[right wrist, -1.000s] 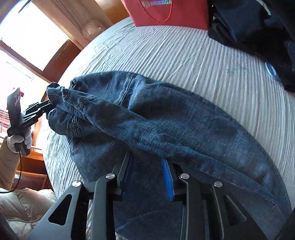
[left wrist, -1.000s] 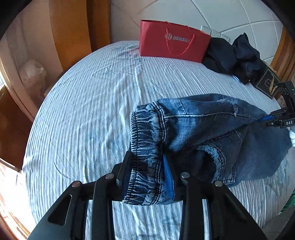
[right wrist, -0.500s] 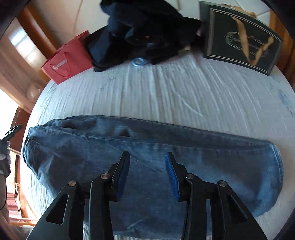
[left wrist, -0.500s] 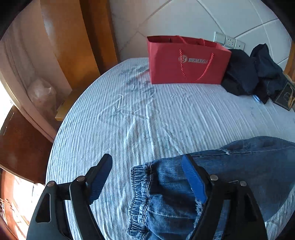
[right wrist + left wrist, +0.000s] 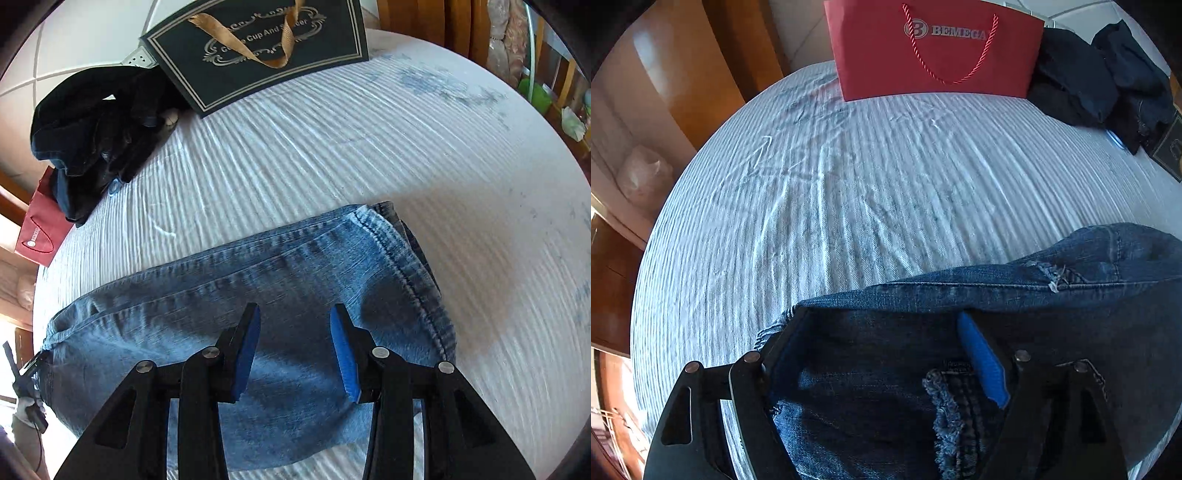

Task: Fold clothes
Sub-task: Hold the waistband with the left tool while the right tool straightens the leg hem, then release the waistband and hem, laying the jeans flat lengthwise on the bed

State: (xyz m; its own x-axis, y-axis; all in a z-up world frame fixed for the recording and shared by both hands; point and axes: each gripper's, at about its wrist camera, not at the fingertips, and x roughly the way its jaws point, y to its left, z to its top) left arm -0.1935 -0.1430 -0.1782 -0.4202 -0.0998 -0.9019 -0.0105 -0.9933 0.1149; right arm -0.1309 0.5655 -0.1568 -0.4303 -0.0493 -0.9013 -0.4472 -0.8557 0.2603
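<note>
The jeans are laid folded across the striped bedsheet. At their left end the left gripper is spread wide over the denim, nothing pinched. At the hem end the right gripper is held parted above the cloth, ungrasping.

Red paper gift bag printed with "BEMEGA" beside a circled B logo. Black gift bag with gold lettering, partly readable: "Cup And".
</note>
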